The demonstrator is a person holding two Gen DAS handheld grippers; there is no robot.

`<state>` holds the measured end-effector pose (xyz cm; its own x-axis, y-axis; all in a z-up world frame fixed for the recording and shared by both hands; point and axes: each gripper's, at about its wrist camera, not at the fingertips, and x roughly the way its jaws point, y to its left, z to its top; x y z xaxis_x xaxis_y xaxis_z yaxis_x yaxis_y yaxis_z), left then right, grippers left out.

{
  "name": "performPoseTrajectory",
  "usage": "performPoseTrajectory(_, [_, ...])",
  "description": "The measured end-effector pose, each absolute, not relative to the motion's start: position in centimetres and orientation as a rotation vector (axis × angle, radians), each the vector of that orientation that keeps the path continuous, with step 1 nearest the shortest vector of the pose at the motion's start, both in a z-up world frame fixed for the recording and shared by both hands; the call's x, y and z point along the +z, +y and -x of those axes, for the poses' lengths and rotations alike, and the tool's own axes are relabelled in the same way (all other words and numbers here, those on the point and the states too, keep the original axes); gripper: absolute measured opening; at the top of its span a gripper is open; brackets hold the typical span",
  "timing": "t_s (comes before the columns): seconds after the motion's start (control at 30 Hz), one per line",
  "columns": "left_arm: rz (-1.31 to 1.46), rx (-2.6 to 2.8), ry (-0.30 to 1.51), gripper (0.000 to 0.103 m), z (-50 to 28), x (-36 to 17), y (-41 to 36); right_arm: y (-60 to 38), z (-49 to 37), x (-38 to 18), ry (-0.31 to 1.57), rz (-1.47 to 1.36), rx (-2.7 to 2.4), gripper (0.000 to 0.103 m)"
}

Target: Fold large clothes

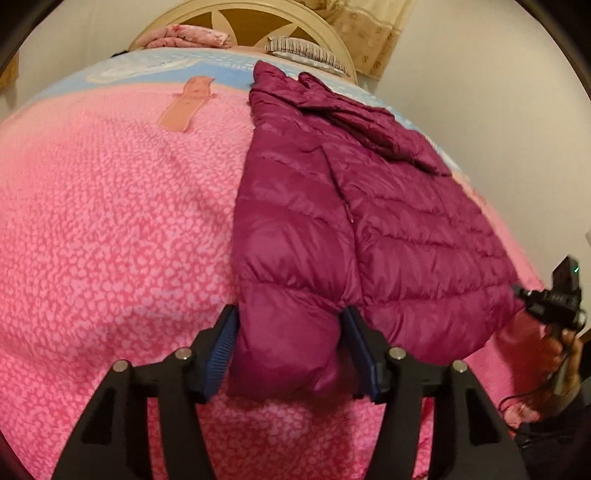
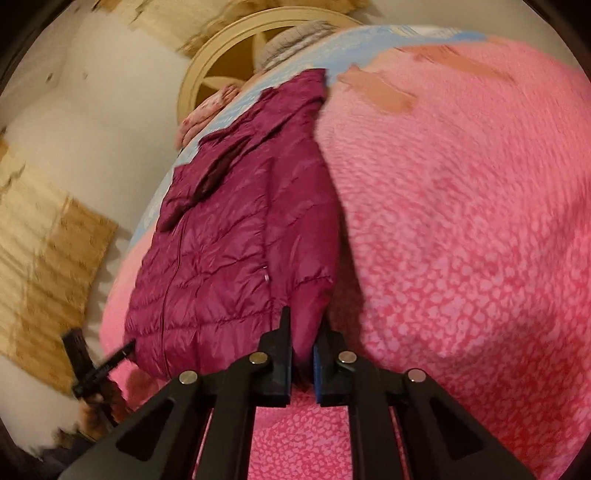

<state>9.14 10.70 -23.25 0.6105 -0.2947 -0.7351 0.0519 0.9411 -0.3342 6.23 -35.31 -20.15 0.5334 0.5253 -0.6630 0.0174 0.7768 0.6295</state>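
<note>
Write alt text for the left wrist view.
The left gripper clamps the folded corner of a magenta puffer jacket lying on a pink bedspread. A cream headboard and a pillow sit beyond; the other hand's tool shows at the right edge.

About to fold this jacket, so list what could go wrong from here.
1. The left gripper holds a thick, puffy bunch of the jacket; the slick cloth may slip out when lifted.
2. The right gripper pinches only a thin edge, which could pull free.
3. The jacket lies near the edge of the bed and may slide off.
</note>
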Motion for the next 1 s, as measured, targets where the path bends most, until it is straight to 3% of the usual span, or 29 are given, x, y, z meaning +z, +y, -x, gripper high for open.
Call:
performPoseTrajectory(0.07, [0.257, -0.222, 0.890, 0.040, -8.9, -22.8, 10.3, -35.3, -6.1, -20.2, 0.967, -0.630, 0.336, 0.009])
performPoseTrajectory(0.1, [0.224, -0.232, 0.882, 0.022, -8.7, -22.4, 10.0, -35.1, -6.1, -20.2, 0.968, -0.621, 0.344, 0.010])
performPoseTrajectory(0.2, [0.165, -0.270, 0.868, 0.007, -8.0, -21.4, 9.4, -34.4, -5.9, -19.8, 0.973, -0.577, 0.367, 0.007])
performPoseTrajectory(0.57, [0.393, -0.516, 0.639, 0.006, -3.4, -13.5, 12.8, -36.0, -2.2, -14.8, 0.882, -0.636, 0.460, 0.004])
performPoseTrajectory(0.7, [0.414, -0.550, 0.545, 0.006, -2.7, -9.5, 13.8, -37.5, -0.8, -10.6, 0.780, -0.687, 0.512, 0.004])
performPoseTrajectory(1.0, [0.418, -0.601, 0.452, 0.006, -8.9, -5.0, 14.7, -39.0, -4.8, -1.7, 0.534, -0.710, 0.570, 0.004])
